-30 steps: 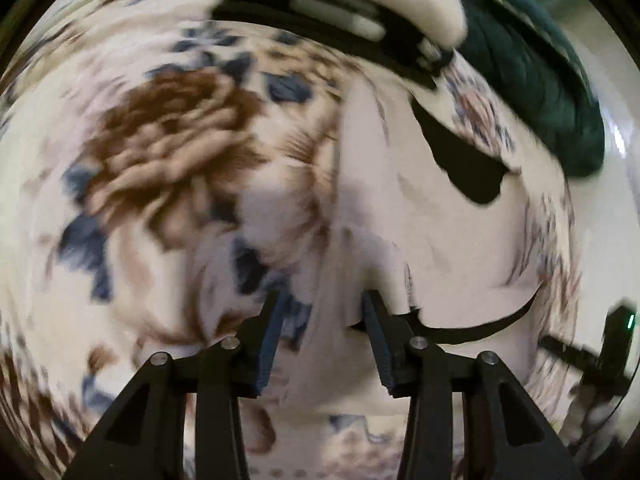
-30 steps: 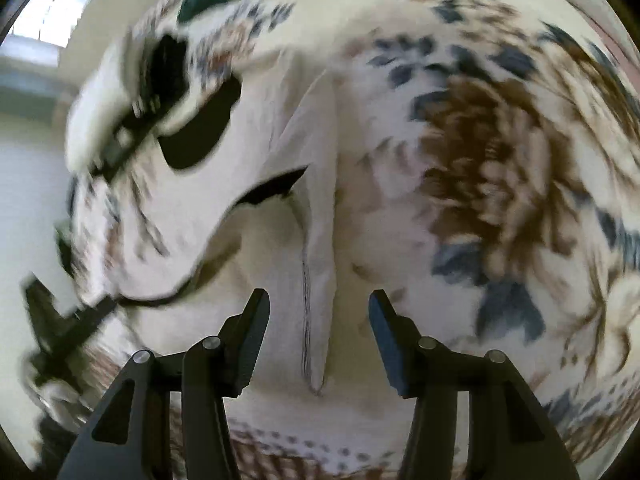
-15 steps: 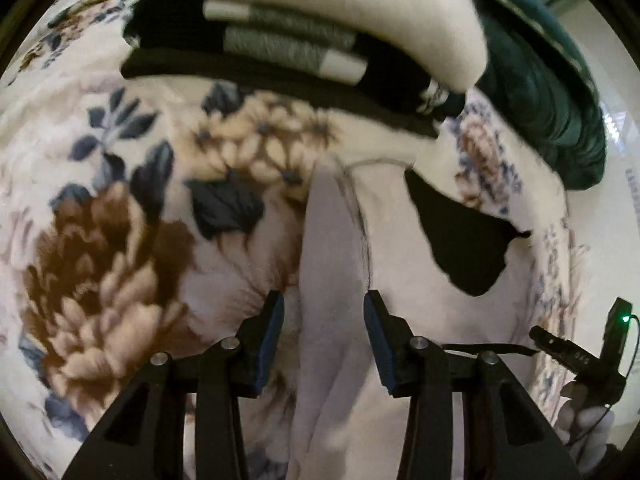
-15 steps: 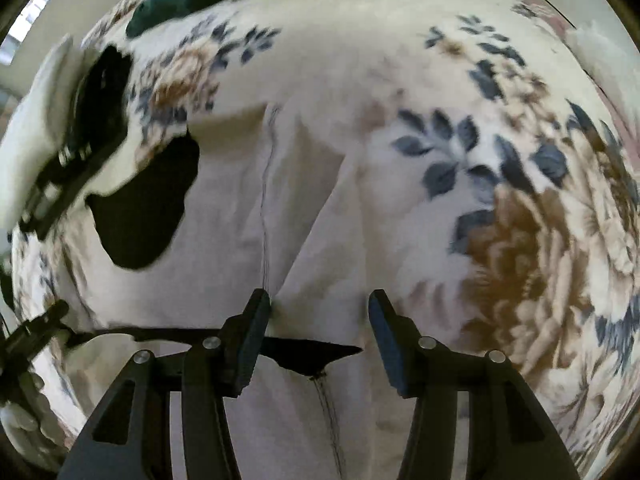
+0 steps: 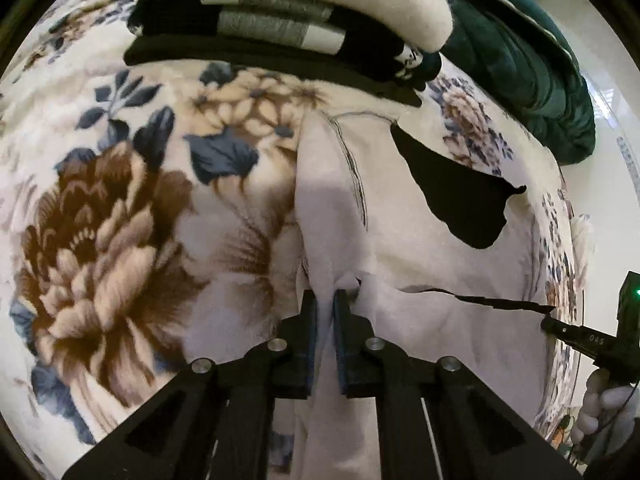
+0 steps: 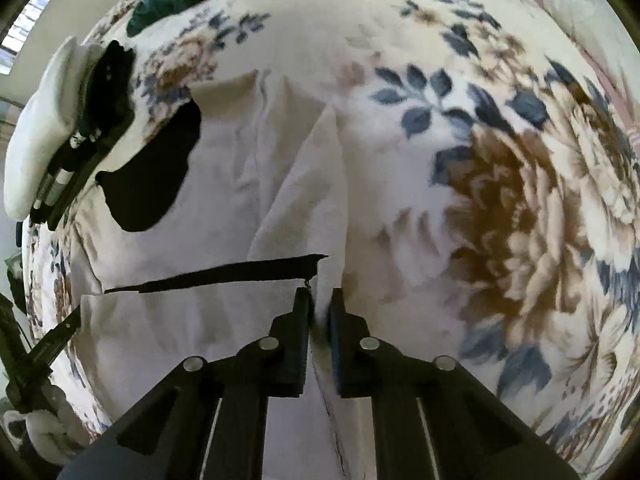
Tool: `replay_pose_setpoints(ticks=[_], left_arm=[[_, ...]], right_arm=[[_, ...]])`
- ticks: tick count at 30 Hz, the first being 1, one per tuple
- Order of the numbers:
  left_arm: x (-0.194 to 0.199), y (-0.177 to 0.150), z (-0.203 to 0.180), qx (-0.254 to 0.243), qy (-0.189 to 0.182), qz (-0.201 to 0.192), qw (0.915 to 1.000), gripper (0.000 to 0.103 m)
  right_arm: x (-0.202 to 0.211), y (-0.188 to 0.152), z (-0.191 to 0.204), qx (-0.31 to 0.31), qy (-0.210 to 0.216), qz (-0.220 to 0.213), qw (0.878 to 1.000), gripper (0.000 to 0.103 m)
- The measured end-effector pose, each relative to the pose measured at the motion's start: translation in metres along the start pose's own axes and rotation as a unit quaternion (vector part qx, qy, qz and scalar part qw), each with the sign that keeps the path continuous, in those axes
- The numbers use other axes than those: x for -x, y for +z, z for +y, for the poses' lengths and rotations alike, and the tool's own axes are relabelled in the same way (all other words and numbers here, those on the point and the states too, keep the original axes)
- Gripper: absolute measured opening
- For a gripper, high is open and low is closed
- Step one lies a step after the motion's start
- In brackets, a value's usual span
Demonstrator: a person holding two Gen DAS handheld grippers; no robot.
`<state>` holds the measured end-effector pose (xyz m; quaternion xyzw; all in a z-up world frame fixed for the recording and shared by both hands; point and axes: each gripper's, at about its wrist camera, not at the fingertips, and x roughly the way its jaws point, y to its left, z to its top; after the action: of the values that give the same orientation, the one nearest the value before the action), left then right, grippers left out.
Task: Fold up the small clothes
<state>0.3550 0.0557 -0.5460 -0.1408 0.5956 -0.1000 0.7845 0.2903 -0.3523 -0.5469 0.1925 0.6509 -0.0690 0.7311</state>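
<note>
Pinching the pale garment (image 5: 420,280), my left gripper (image 5: 325,300) and right gripper (image 6: 319,300) have both just clamped shut on its edges, low in each frame's centre. It lies mostly flat on the floral blanket (image 5: 120,240), so I judge folding barely begun. Folded clothes (image 5: 280,28) are stacked at the upper edge.

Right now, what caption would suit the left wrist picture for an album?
Left gripper pinching a fold of the white garment on a flowered blanket, folded clothes stacked behind.
</note>
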Motion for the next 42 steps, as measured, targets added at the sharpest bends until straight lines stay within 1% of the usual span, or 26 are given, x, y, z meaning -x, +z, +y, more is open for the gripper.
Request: replay_pose_setpoints(ticks=[6,9,10,11,13,14,15,16,17,18,19,20,21,23,26,28,30,32,34,35,38,42], left_arm=[[0.003,-0.003,0.017,0.035,0.024,0.008,0.9991,0.006],[-0.006,-0.002,0.015,0.032,0.032,0.025,0.9987,0.007],[-0.006,0.0,0.013,0.03,0.032,0.032,0.9985,0.007],[-0.005,0.002,0.01,0.024,0.039,0.037,0.9982,0.01],[0.002,0.006,0.003,0.024,0.053,0.04,0.9975,0.01],[0.008,0.007,-0.001,0.024,0.056,0.035,0.9975,0.011],[0.013,0.007,-0.006,0.019,0.069,0.032,0.9969,0.013],[0.02,0.007,-0.013,0.015,0.096,0.032,0.9948,0.018],[0.023,0.006,-0.016,0.012,0.109,0.034,0.9934,0.032],[0.027,0.003,-0.021,0.008,0.115,0.034,0.9927,0.043],[0.033,-0.001,-0.027,0.008,0.113,0.032,0.9931,0.049],[0.038,-0.005,-0.031,0.007,0.113,0.031,0.9931,0.063],[0.043,-0.01,-0.036,0.005,0.114,0.029,0.993,0.075],[0.048,-0.021,-0.046,0.001,0.113,0.032,0.9931,0.077],[0.047,-0.036,-0.053,0.003,0.112,0.048,0.9925,0.077],[0.039,-0.046,-0.053,0.002,0.117,0.064,0.9911,0.077],[0.026,-0.057,-0.05,0.001,0.13,0.079,0.9884,0.077],[0.011,-0.068,-0.042,-0.001,0.148,0.094,0.9846,0.077],[-0.001,-0.076,-0.029,0.008,0.154,0.107,0.9822,0.077],[-0.004,-0.078,-0.026,0.012,0.152,0.109,0.9822,0.077],[-0.006,-0.081,-0.018,0.017,0.146,0.105,0.9835,0.084],[-0.006,-0.084,-0.015,0.021,0.141,0.105,0.9842,0.084]], right_arm=[[0.007,0.003,-0.001,0.007,-0.001,-0.013,1.0,0.008],[-0.004,0.008,-0.005,0.003,-0.001,0.004,1.0,0.008],[-0.007,0.01,-0.005,0.004,-0.006,0.011,1.0,0.008],[-0.009,0.011,-0.002,0.009,-0.011,0.014,1.0,0.008],[-0.011,0.012,0.008,0.036,-0.034,0.025,0.998,0.009],[-0.012,0.013,0.014,0.046,-0.047,0.029,0.997,0.014],[-0.01,0.013,0.019,0.056,-0.06,0.028,0.996,0.018],[-0.008,0.012,0.026,0.07,-0.076,0.026,0.994,0.031],[-0.006,0.01,0.032,0.082,-0.088,0.024,0.992,0.049],[-0.003,0.007,0.04,0.095,-0.098,0.02,0.99,0.055],[0.0,0.005,0.045,0.1,-0.101,0.019,0.99,0.059],[0.002,0.002,0.05,0.106,-0.105,0.017,0.989,0.059],[0.006,-0.002,0.056,0.113,-0.108,0.015,0.988,0.061],[0.01,-0.012,0.067,0.12,-0.102,0.019,0.987,0.078],[0.014,-0.03,0.08,0.13,-0.104,0.024,0.986,0.088],[0.014,-0.045,0.088,0.139,-0.103,0.027,0.985,0.088],[0.008,-0.06,0.091,0.14,-0.101,0.037,0.984,0.088],[-0.004,-0.074,0.091,0.138,-0.096,0.06,0.984,0.088],[-0.015,-0.084,0.089,0.136,-0.099,0.074,0.983,0.088],[-0.019,-0.088,0.088,0.136,-0.101,0.077,0.983,0.088],[-0.027,-0.094,0.082,0.133,-0.102,0.081,0.983,0.088],[-0.031,-0.095,0.079,0.132,-0.103,0.082,0.983,0.088]])
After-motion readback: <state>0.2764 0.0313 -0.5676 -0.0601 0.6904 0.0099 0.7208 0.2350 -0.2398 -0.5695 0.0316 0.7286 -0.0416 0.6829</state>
